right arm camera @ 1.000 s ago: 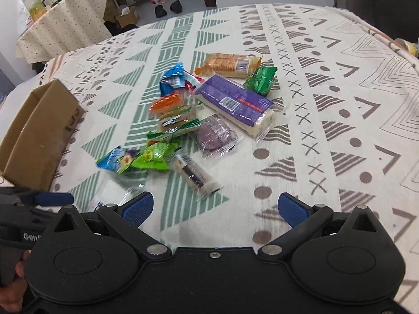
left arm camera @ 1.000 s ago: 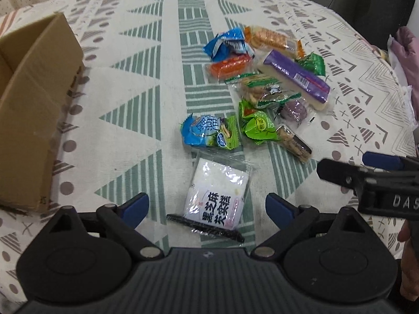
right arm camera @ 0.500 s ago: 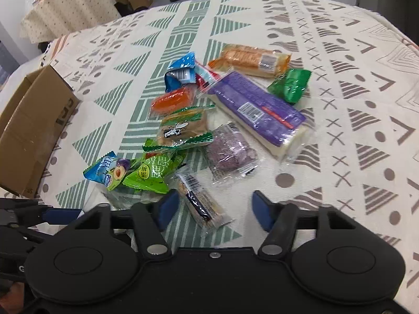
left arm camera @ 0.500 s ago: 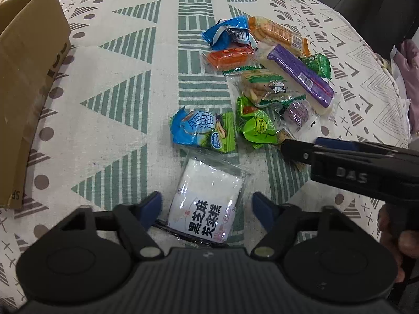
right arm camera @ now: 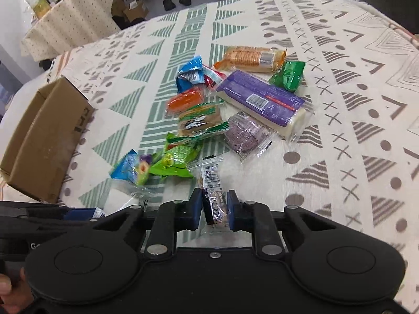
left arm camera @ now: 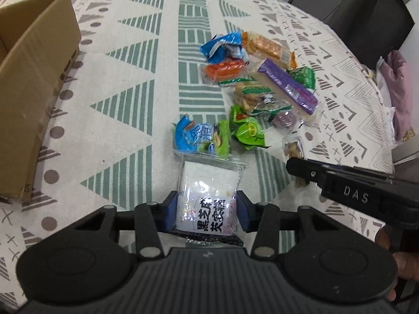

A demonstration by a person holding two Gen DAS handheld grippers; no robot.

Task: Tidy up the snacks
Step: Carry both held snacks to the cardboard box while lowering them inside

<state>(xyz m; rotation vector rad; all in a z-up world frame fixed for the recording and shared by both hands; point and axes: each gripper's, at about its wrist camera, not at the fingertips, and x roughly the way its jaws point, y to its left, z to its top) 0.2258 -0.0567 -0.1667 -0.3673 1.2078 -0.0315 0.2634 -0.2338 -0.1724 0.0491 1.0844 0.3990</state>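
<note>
Left hand-held gripper [left arm camera: 207, 216] pinching white packet [left arm camera: 208, 196]; right hand-held gripper [right arm camera: 214, 209] pinching slim bar [right arm camera: 213, 193].

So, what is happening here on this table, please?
A person is sorting snacks with a handheld gripper in each hand. The left gripper has its pads on both sides of a white packet with black characters. The right gripper is shut on a slim clear-wrapped bar. The other snacks lie loose on the tablecloth, and a cardboard box stands open at the left.

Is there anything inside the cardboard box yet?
Cannot tell: both wrist views show only the outer walls and rim of the cardboard box, never its floor, while the snack pile lies on the tablecloth.
</note>
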